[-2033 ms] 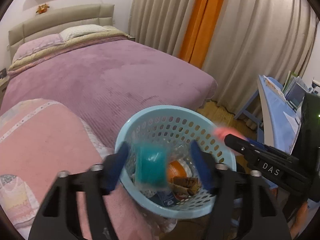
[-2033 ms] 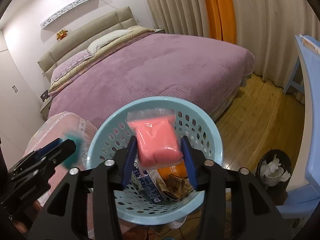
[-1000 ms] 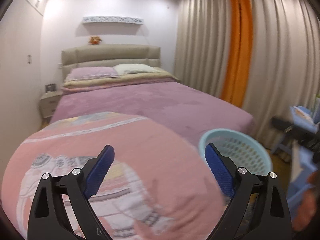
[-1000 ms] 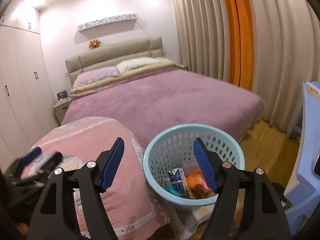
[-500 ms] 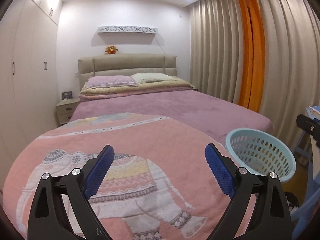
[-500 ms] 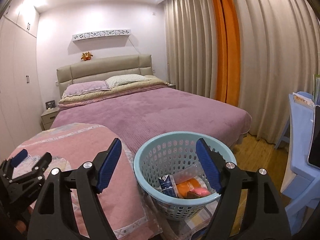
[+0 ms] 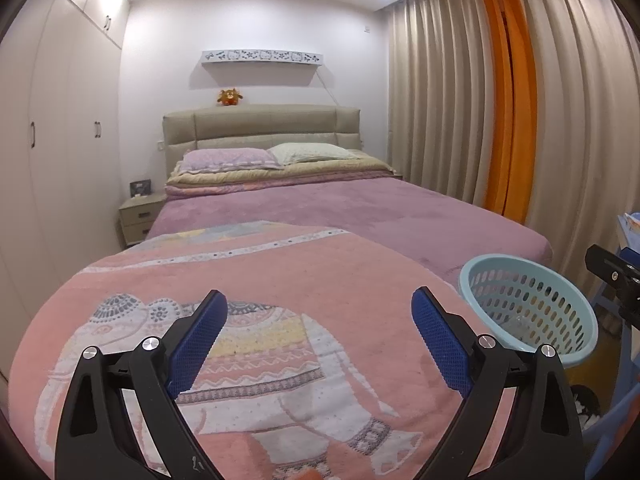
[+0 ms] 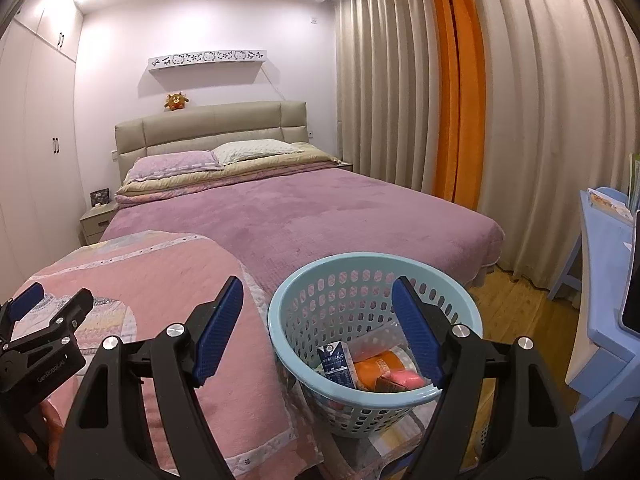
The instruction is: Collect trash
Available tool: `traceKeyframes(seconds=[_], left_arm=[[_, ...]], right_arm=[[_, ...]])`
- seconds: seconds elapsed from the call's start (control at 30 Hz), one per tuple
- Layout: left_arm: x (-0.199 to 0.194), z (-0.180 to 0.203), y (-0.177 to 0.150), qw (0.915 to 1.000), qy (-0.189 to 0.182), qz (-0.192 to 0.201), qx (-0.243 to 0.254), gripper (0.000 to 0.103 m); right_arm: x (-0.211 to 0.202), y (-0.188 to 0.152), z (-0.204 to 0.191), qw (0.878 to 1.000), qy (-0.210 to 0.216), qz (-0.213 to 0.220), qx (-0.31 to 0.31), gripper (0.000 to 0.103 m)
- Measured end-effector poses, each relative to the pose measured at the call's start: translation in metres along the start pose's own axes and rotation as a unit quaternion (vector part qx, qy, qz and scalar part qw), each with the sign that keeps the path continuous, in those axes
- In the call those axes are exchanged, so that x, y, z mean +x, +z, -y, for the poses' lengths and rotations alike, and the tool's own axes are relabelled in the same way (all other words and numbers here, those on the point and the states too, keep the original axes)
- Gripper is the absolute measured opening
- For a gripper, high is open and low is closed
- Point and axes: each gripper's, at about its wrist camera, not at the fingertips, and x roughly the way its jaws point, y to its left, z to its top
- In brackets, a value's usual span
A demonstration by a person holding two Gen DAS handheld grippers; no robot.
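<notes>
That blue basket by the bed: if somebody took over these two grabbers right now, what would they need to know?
Left gripper: open, holding nothing, over the pink elephant blanket.
Right gripper: open, holding nothing, in front of the light blue basket.
Basket stands beside the blanket; inside lie a small blue-and-white carton, an orange packet and a pink packet.
Done: that trash is in the basket.
Left: no loose trash shows on the blanket or the purple bed; check elsewhere before stopping.

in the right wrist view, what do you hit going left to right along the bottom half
left claw → pink elephant blanket → light blue basket holding trash → wooden floor → blue desk
</notes>
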Motion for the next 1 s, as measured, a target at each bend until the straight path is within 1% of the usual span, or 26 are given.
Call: traceKeyframes(seconds=[0.23,1.0], left_arm=[[0.0013,0.0036,-0.0006,1.0000,0.003,-0.002,0.008,0.091],[0.0030,0.0017,0.0013,1.0000,0.001,-0.006,-0.001,0.091]], right_arm=[[-0.0007,0.0018,0.0050,1.000,0.002,-0.002,0.008,0.073],[-0.0030,0.0016,0.0013,1.000,0.008,-0.009,0.010,0.073]])
